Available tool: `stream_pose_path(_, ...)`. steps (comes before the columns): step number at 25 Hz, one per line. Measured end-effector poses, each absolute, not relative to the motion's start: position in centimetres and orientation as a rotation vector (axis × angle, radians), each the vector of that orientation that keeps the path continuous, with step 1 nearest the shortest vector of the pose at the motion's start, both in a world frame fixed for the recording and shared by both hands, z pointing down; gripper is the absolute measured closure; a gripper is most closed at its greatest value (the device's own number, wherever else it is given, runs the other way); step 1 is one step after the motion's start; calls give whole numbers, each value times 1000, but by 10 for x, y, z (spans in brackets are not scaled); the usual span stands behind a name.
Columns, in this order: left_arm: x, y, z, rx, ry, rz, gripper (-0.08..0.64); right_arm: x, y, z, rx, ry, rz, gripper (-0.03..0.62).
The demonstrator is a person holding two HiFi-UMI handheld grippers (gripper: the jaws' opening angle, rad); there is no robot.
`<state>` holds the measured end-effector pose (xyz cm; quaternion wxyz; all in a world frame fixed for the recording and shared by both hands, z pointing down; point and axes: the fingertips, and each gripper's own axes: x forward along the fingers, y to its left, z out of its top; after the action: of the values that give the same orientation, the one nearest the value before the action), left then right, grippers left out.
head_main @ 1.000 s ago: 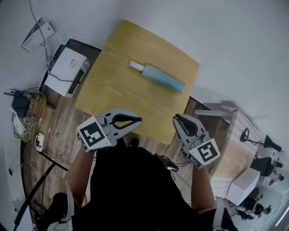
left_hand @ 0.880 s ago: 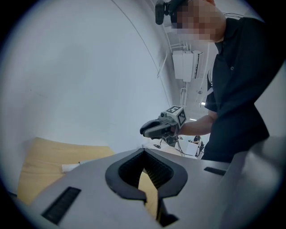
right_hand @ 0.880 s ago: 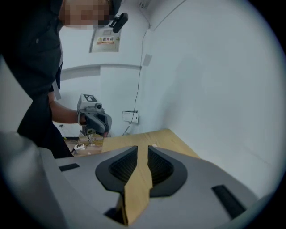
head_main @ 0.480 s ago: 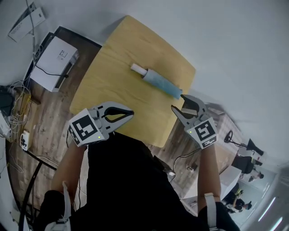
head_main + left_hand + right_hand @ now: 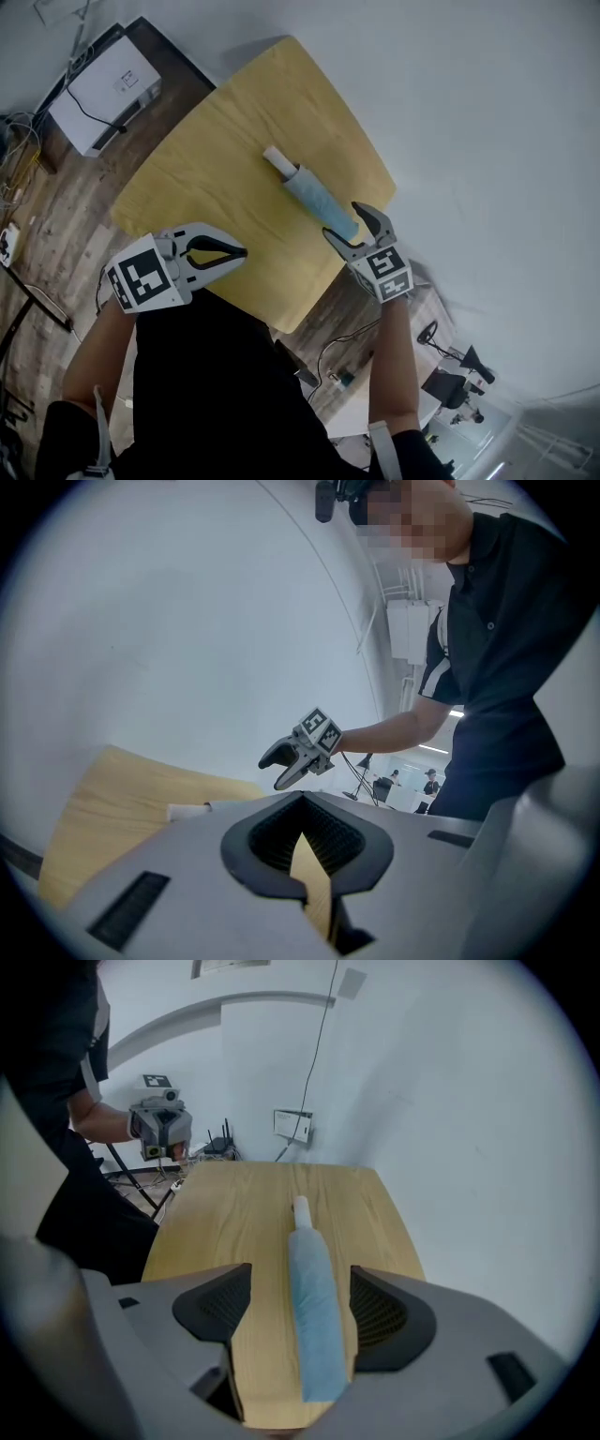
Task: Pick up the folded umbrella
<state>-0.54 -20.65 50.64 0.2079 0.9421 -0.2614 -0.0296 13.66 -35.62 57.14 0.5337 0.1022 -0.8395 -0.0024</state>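
Right claw (image 5: 356, 230), jaws just opened wide with the light-blue folded umbrella (image 5: 314, 1326) between them, pads clear of it, flat on the yellow wooden bench (image 5: 216, 178), should be centred, lowered fully, then closed; left claw (image 5: 220, 258) is shut, empty.

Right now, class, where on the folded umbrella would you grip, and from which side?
Take the folded umbrella by its blue body, mid-length, from above, jaws across its width: it lies flat on the table; the white handle is thinner. The right hand-held gripper has just been opening its jaws, the umbrella between them, ungripped.
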Motion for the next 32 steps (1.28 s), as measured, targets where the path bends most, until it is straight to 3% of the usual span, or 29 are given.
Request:
stream_pose_path(15, 50, -234, 560, 2478, -726, -70, 549, 156, -385, 695, 57, -1839, 23, 282)
stream_pose_path(32, 69, -235, 565, 2474, -726, -96, 549, 156, -374, 701, 11, -1877, 73, 316)
